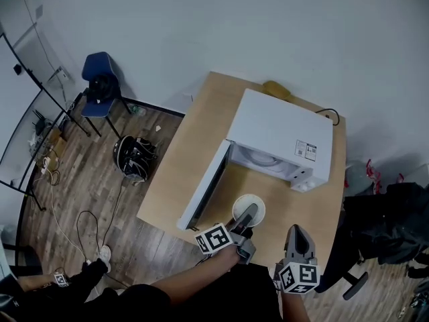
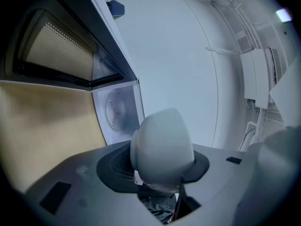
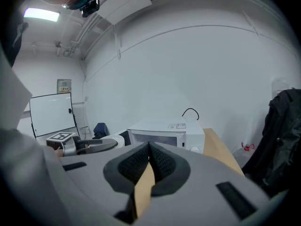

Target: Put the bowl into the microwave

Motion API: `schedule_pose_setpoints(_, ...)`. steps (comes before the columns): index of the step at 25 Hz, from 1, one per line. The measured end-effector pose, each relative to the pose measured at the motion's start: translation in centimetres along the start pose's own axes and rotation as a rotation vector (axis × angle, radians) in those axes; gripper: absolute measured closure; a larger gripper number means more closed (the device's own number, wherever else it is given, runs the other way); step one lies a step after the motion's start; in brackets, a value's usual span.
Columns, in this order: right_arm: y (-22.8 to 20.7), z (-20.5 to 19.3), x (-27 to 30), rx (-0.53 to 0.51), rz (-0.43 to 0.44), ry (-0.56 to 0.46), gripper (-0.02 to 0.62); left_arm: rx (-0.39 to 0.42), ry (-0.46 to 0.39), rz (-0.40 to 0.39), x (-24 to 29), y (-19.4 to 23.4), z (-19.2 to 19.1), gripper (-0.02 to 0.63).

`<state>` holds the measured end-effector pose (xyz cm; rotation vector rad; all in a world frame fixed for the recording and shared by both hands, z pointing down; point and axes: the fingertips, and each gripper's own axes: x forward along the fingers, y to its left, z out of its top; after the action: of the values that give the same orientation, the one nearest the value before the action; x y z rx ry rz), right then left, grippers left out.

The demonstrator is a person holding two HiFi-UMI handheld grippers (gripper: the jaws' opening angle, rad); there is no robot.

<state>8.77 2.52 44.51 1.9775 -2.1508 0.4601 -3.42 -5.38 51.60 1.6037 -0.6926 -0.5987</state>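
The white bowl (image 1: 248, 207) hangs just above the wooden table (image 1: 194, 146), in front of the white microwave (image 1: 281, 139). The microwave door (image 1: 204, 192) is swung wide open to the left. My left gripper (image 1: 247, 217) is shut on the bowl's rim, and in the left gripper view the bowl (image 2: 162, 147) fills the gap between the jaws. Beyond it are the open cavity and glass turntable (image 2: 115, 110). My right gripper (image 1: 297, 233) is at the table's near right, shut, with its pads (image 3: 157, 161) touching and nothing between them. It faces the microwave (image 3: 165, 133).
A blue chair (image 1: 100, 86) and a black bag (image 1: 134, 157) stand on the wood floor to the left. A dark jacket (image 1: 389, 223) hangs at the right. A yellow object (image 1: 276, 89) lies behind the microwave. A whiteboard (image 3: 51, 114) stands far left.
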Motion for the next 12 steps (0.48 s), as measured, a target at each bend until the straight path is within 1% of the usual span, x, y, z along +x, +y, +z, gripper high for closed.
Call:
schedule_pose_setpoints(4,-1.4,0.4,2.9,-0.004,0.011,-0.009,0.537,0.035,0.004,0.015,2.8,1.2,1.1,0.422)
schedule_pose_setpoints(9,-3.6,0.9,6.1,0.010,0.025,-0.003,0.537,0.037,0.010,0.074,6.0,3.6,1.5,0.422)
schedule_pose_setpoints(12,-4.5,1.2,7.9,0.012,0.047,0.005,0.537,0.032,-0.004,0.105,8.4,5.5,2.2,0.422)
